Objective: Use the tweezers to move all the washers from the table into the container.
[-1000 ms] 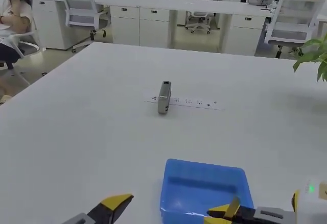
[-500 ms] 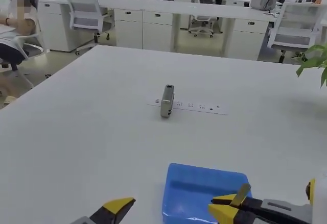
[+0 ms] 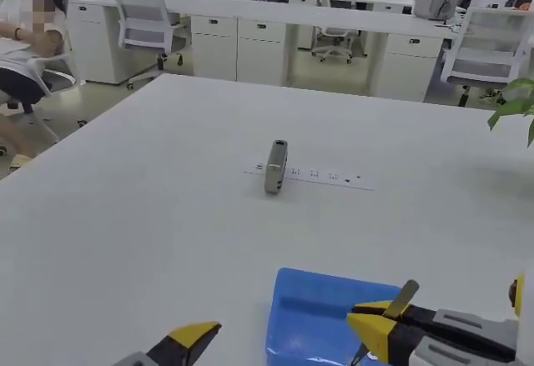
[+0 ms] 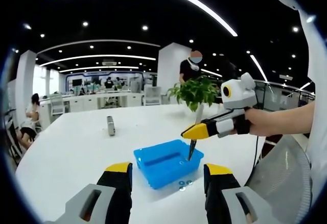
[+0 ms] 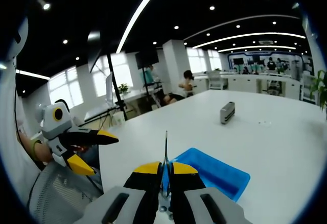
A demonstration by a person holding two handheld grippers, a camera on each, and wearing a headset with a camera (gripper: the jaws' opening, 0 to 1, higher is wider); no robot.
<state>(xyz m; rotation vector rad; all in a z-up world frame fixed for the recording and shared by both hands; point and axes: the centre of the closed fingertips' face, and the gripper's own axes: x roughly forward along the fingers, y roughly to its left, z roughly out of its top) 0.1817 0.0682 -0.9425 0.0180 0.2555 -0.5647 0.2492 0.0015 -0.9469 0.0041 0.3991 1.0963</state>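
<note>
A blue container (image 3: 325,312) sits on the white table near me. My right gripper (image 3: 375,328) hovers over its right part, shut on thin metal tweezers (image 5: 165,152). In the left gripper view the tweezers (image 4: 192,146) point down into the container (image 4: 158,165). Two or three small washers (image 4: 183,185) lie on the table beside the container's near edge. My left gripper (image 4: 168,170) is held open, with nothing between its jaws, to the left of the container; its yellow tip is at the bottom of the head view (image 3: 188,337).
A small grey device (image 3: 275,166) stands mid-table on a strip of sockets (image 3: 321,176). A potted plant (image 3: 517,107) is at the right edge. Desks and office chairs (image 3: 146,24) stand beyond the table; a person (image 3: 29,41) sits far left.
The head camera has shifted a little. My right gripper with the tweezers has risen slightly and edged right over the container. The left gripper has stayed put.
</note>
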